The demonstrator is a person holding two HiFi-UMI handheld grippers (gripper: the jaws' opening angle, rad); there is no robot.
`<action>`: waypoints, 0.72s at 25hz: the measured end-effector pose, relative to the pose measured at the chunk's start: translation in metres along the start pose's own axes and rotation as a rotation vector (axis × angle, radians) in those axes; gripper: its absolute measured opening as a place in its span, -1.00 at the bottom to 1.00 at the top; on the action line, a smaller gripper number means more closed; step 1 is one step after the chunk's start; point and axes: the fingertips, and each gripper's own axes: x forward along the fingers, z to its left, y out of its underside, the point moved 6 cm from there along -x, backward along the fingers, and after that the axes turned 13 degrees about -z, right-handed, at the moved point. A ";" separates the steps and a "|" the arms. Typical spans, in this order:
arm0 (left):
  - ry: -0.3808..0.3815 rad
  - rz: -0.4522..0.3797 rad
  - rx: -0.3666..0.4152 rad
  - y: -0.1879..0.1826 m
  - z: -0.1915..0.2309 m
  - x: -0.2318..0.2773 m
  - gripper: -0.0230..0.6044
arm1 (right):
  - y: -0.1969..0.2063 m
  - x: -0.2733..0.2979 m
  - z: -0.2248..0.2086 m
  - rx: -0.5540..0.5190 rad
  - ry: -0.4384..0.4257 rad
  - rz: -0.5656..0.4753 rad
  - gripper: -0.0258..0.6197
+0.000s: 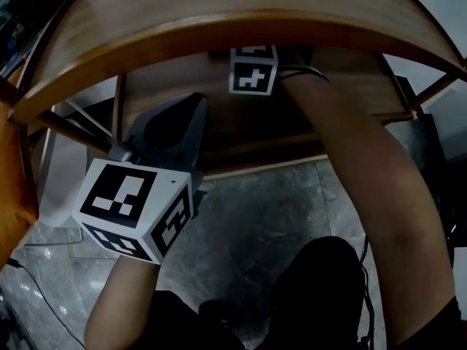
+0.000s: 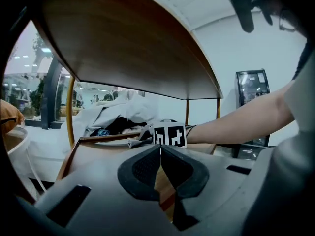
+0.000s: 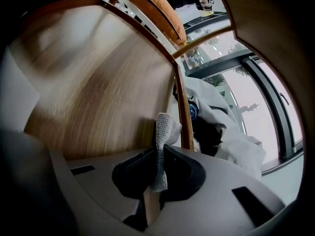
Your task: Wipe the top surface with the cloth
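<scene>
A round wooden table shows its top surface (image 1: 219, 6) in the head view, with a lower shelf (image 1: 175, 79) beneath it. My right gripper (image 3: 158, 154) reaches under the top and is shut on a grey knitted cloth (image 3: 165, 129), which hangs against the shelf's wood (image 3: 98, 92). In the head view only its marker cube (image 1: 253, 70) shows; its jaws are hidden by the top. My left gripper (image 1: 195, 102) is shut and empty at the shelf's near edge. From the left gripper (image 2: 160, 149) I see the cloth (image 2: 139, 139) beside the right cube (image 2: 170, 134).
An orange seat (image 1: 11, 188) stands at the left. Grey stone floor (image 1: 255, 217) lies below the table. Crumpled white fabric (image 2: 118, 107) is piled behind the shelf. Brass legs (image 2: 70, 112) hold the top up. A dark cabinet (image 2: 252, 92) stands at the right.
</scene>
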 end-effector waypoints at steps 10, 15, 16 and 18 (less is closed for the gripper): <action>0.084 0.008 0.018 0.002 -0.052 0.051 -0.89 | 0.073 -0.040 0.004 0.041 -0.006 0.082 -0.82; 0.122 0.018 0.057 0.001 -0.072 0.066 -0.89 | 0.109 -0.062 0.005 0.058 -0.003 0.127 -0.82; 0.129 0.017 0.071 0.001 -0.075 0.068 -0.89 | 0.116 -0.065 0.005 0.061 -0.004 0.137 -0.82; 0.135 0.010 0.105 -0.001 -0.081 0.072 -0.89 | 0.129 -0.072 0.005 0.063 -0.006 0.155 -0.82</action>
